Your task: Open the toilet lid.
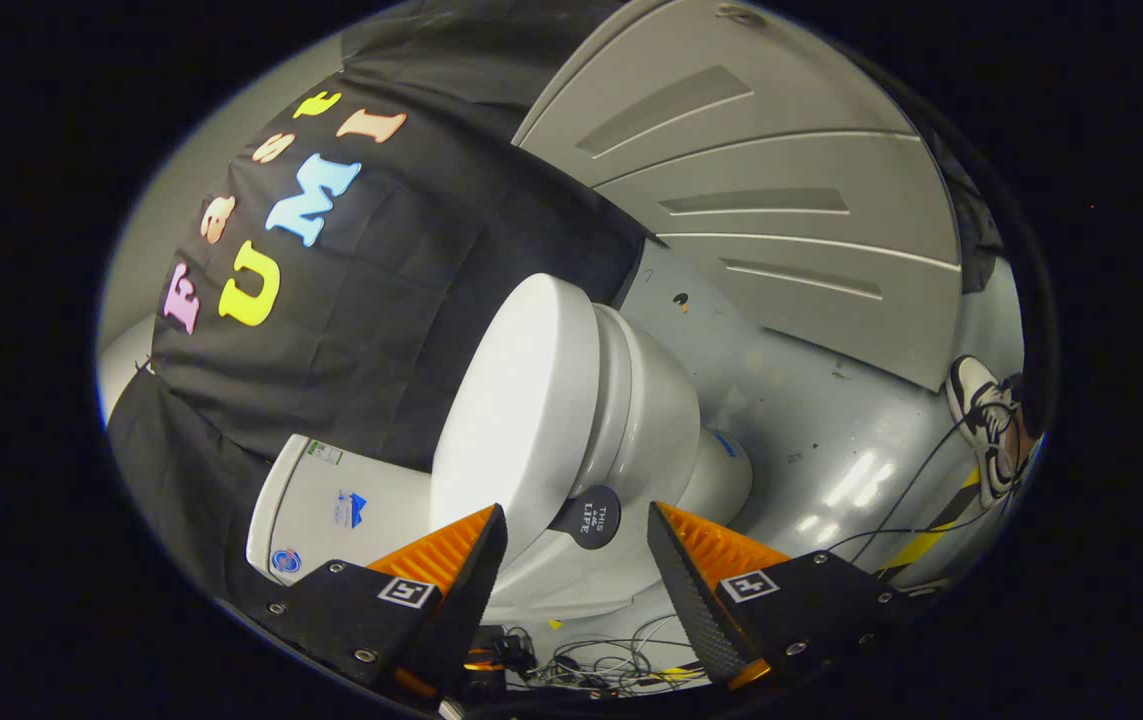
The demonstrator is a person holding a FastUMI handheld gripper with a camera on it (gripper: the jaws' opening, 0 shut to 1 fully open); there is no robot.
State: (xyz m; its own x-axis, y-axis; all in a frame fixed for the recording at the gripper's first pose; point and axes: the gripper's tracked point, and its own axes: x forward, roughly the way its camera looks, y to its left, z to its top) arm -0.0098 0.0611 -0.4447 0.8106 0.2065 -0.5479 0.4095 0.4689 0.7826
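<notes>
We see a sharp, evenly lit scene, with strong fisheye bending that curves the grey door panels (781, 190) toward one o'clock. Light falls from above: streaks of glare lie on the glossy floor (831, 440) at four o'clock. The white toilet lid (516, 400) is bright, shading softly at its rim. The open gripper (576, 560) is dark on its inner faces.

Toilet just ahead of our gripper (576, 560)

We see its fingers spread apart, gripping nothing; the closed toilet lid (516, 400) and a round dark tab (591, 516) sit just beyond them.
</notes>
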